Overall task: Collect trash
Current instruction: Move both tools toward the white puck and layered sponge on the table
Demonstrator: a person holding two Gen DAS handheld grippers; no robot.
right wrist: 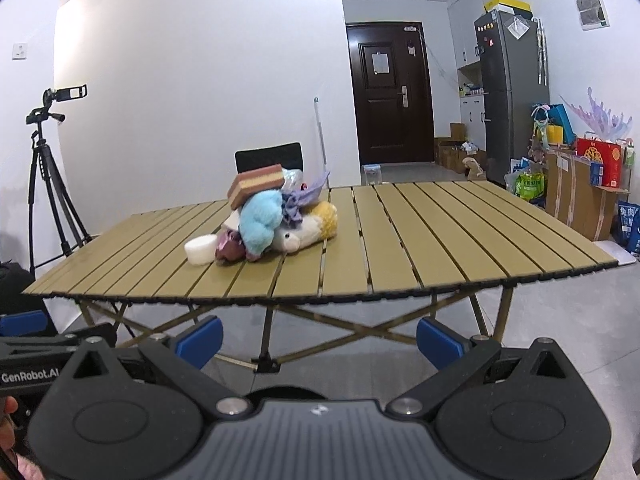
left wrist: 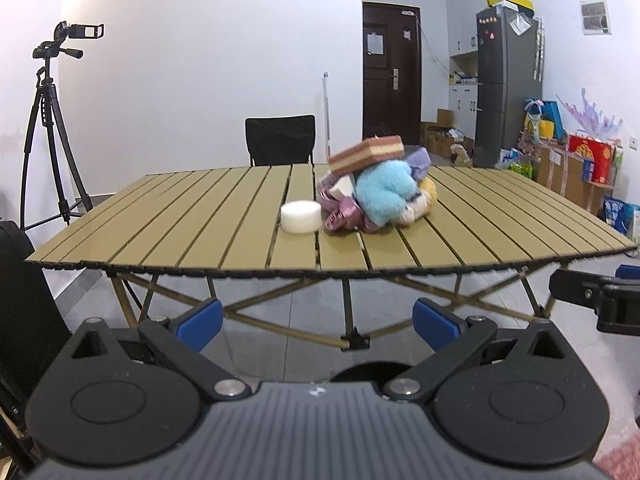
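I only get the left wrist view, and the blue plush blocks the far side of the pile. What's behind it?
Observer: A white-and-yellow plush toy lies on the table, pressed against the blue plush.
Operator: Is the right gripper carrying anything?
Observer: No. The right gripper is open and empty, short of the table edge.
Operator: Any bin nearby?
Observer: A clear container stands on the floor beyond the table, near the dark door. I cannot tell if it is a bin.
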